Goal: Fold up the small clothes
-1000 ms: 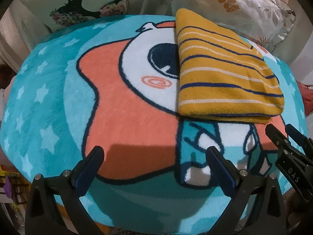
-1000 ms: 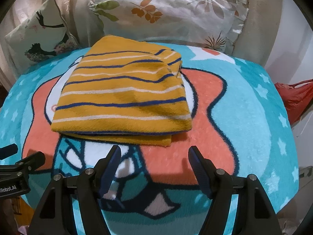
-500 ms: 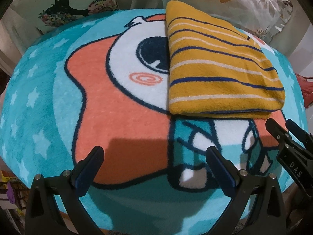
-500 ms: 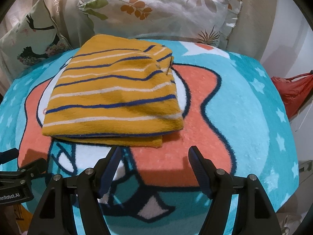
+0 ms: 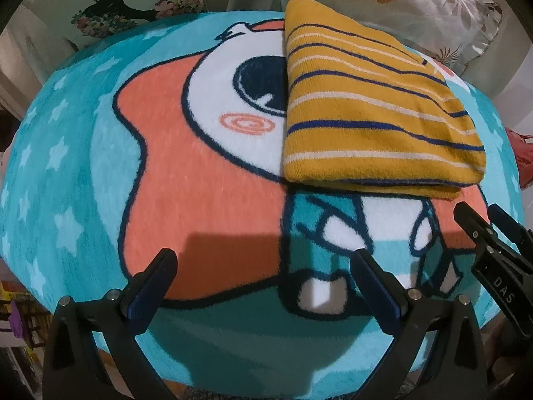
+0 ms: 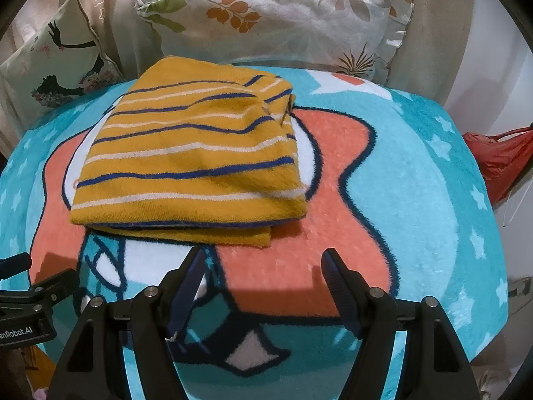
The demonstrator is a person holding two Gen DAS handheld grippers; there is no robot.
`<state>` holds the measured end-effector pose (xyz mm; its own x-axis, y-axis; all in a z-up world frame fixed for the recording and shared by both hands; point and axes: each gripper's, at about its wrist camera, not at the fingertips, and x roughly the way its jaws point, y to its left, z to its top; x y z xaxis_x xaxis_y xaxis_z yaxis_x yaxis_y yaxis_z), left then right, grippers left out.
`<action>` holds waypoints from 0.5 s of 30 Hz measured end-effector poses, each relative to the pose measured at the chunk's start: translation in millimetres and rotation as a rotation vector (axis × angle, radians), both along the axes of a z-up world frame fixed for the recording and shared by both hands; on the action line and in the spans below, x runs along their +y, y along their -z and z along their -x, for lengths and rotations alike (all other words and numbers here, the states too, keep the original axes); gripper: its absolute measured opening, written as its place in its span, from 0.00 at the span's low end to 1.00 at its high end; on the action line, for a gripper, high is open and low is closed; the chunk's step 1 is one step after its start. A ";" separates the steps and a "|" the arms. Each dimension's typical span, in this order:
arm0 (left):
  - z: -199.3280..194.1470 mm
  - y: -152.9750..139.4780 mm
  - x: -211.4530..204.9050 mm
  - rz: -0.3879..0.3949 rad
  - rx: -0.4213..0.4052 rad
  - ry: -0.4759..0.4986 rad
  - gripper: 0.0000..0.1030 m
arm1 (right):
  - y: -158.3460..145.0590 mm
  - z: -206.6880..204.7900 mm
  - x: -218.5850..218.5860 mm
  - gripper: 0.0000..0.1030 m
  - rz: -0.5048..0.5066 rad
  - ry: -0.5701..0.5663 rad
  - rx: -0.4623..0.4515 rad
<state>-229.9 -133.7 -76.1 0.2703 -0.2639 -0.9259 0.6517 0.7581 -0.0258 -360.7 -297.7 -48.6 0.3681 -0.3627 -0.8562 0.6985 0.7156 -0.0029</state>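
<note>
A folded mustard-yellow knit garment with blue and white stripes (image 6: 190,163) is laid on a teal cartoon-print plush rug (image 6: 416,180), just beyond the spread, empty right hand-held gripper (image 6: 263,266). The left hand-held gripper (image 5: 263,266) is likewise held spread, the garment lying ahead to its right.

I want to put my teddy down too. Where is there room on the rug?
Free: the orange patch left of the striped top, and the blue starry part right of it. Crowded: the back edge by the pillows, and near both open tongs.
</note>
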 end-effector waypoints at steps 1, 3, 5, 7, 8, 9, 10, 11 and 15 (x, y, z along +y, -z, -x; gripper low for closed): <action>1.5 0.1 0.3 0.000 0.001 -0.003 1.00 | -0.2 1.2 -0.2 0.74 0.000 -0.003 -0.001; 4.3 -0.2 0.7 -0.001 -0.001 -0.010 1.00 | -0.4 3.5 -0.3 0.75 0.001 -0.007 -0.002; 7.3 -0.1 1.9 -0.001 -0.002 -0.016 1.00 | -0.7 5.7 -0.4 0.75 0.001 -0.010 -0.004; 10.7 0.2 3.2 -0.001 -0.002 -0.024 1.00 | -0.8 8.2 -1.0 0.75 0.001 -0.016 -0.005; 12.3 0.5 3.9 -0.001 -0.002 -0.028 1.00 | -0.9 9.5 -0.8 0.75 0.001 -0.018 -0.006; 14.2 0.6 4.8 -0.001 -0.003 -0.034 1.00 | -1.1 10.7 -0.8 0.75 0.002 -0.022 -0.007; 15.7 0.7 5.4 -0.001 -0.004 -0.038 1.00 | -1.3 12.0 -0.3 0.75 0.003 -0.026 -0.008; 17.2 0.7 6.1 0.000 -0.004 -0.042 1.00 | -1.6 13.5 0.8 0.75 0.004 -0.028 -0.008; 24.2 0.0 8.4 0.007 -0.007 -0.057 1.00 | -3.7 19.2 2.5 0.75 0.012 -0.047 -0.015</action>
